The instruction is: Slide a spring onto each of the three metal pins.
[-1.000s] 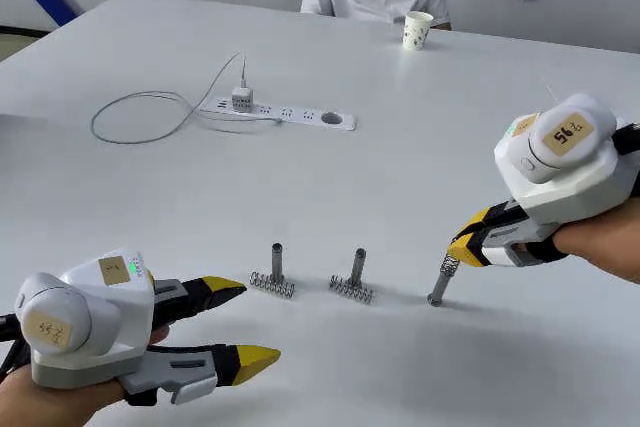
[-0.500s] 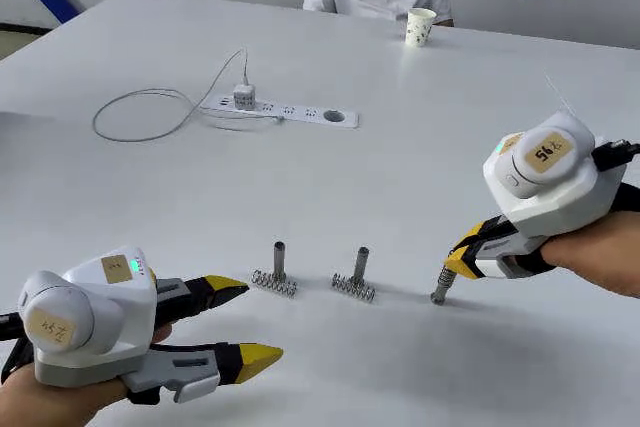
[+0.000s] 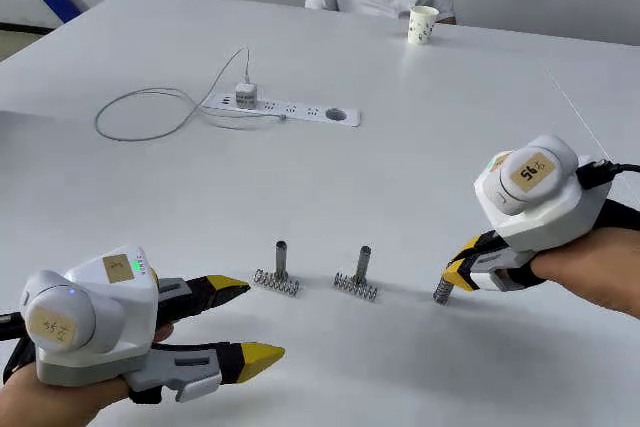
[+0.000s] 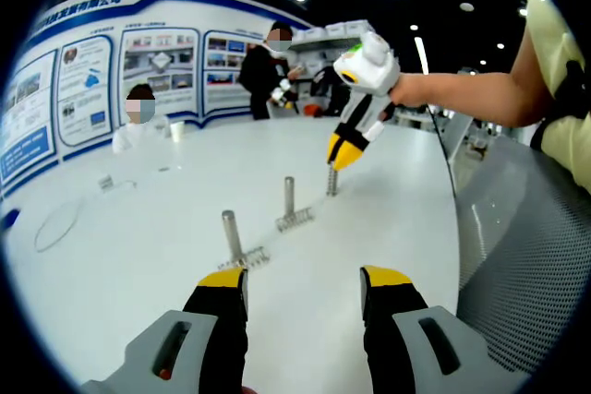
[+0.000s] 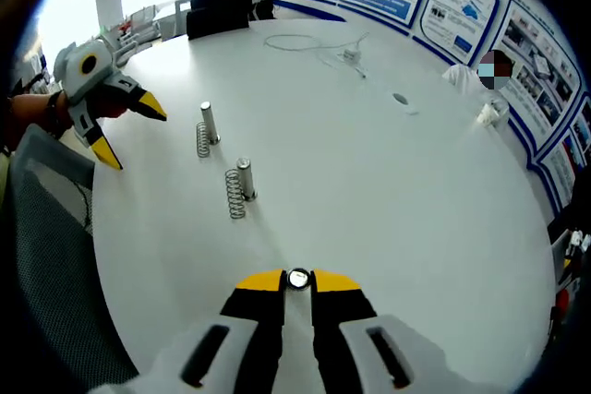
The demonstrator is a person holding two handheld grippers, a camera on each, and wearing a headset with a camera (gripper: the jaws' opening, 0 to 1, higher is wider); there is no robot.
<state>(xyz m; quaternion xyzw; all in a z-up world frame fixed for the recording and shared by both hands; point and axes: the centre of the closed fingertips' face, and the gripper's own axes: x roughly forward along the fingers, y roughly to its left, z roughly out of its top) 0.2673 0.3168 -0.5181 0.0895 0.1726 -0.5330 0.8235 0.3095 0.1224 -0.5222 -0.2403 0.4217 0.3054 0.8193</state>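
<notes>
Steel pin (image 3: 438,299) | upper half hidden behind right tool (image 3: 457,275) | spring (image 3: 444,287) blurred

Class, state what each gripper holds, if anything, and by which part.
Left gripper: nothing, jaws open. Right gripper: jaws closed round the top end of the pin that wears a spring.

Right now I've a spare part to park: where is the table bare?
Free: table between power strip and paper cup, and between strip and pins. Crowded in front: two pins with springs beside them, right gripper shut on the third pin, left gripper open.
</notes>
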